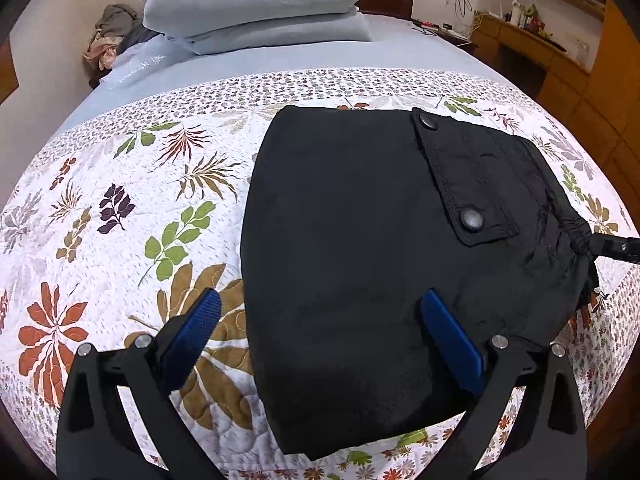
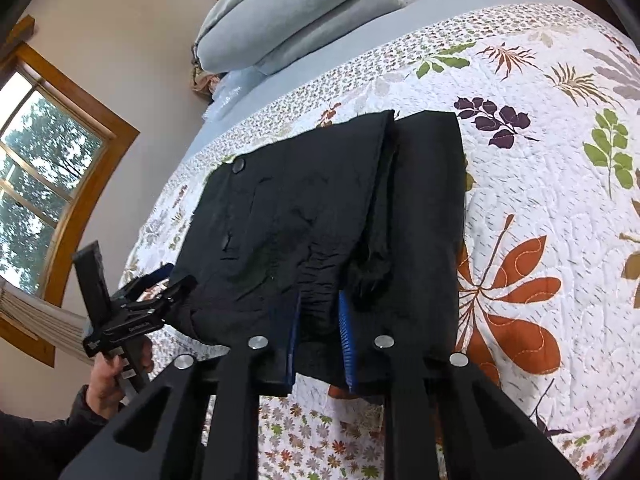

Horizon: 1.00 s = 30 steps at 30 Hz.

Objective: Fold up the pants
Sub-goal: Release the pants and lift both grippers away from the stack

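The black pants (image 1: 372, 248) lie folded into a compact stack on the floral quilt (image 1: 120, 208), pocket flap with two snaps on top. My left gripper (image 1: 320, 312) is open, its blue fingers (image 1: 202, 324) spread over the near edge of the stack, one finger over the quilt. In the right wrist view the pants (image 2: 320, 208) fill the centre, and my right gripper (image 2: 318, 312) is shut on the gathered waistband at the near edge. The left gripper (image 2: 160, 284) shows at the left, held by a hand. The right gripper's tip also shows in the left wrist view (image 1: 616, 246).
Folded grey-blue blankets (image 1: 256, 4) are stacked at the head of the bed, with a pile of clothes (image 1: 112, 32) beside them. A wooden desk (image 1: 532, 44) stands at the right. A window (image 2: 36, 184) is in the wall at the left.
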Available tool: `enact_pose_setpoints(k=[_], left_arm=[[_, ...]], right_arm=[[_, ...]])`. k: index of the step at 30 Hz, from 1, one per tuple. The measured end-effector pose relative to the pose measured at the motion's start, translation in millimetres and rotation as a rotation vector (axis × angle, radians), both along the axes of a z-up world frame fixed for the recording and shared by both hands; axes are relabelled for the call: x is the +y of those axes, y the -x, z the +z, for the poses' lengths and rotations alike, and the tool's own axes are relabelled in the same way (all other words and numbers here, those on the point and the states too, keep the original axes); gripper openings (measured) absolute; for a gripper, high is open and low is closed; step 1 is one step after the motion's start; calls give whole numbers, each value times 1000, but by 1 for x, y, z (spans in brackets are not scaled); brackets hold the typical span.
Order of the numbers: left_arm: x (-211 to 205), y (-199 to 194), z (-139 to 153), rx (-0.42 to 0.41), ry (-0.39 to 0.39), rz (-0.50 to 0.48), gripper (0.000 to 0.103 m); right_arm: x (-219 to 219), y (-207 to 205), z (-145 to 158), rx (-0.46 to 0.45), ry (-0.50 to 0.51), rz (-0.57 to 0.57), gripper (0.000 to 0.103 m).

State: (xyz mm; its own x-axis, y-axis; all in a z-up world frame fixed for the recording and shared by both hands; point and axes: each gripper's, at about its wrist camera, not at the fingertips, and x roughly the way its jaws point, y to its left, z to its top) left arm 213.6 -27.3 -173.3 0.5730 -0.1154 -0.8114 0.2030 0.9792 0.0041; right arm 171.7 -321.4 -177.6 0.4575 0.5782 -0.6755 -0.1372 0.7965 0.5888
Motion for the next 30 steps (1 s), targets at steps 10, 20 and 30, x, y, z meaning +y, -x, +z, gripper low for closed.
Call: enact_pose_setpoints(k=[10,20,30], left_arm=[[-5,1,0,8,-1,6,100],[-1,1,0,8,8,16,100],[5,5,5,3,16,33,100]], right_arm=[[-4,3,-5,5,27,-11,16],[-5,8,0,-19,42,-13,22],[-5,16,12,-45,105,-33,22]])
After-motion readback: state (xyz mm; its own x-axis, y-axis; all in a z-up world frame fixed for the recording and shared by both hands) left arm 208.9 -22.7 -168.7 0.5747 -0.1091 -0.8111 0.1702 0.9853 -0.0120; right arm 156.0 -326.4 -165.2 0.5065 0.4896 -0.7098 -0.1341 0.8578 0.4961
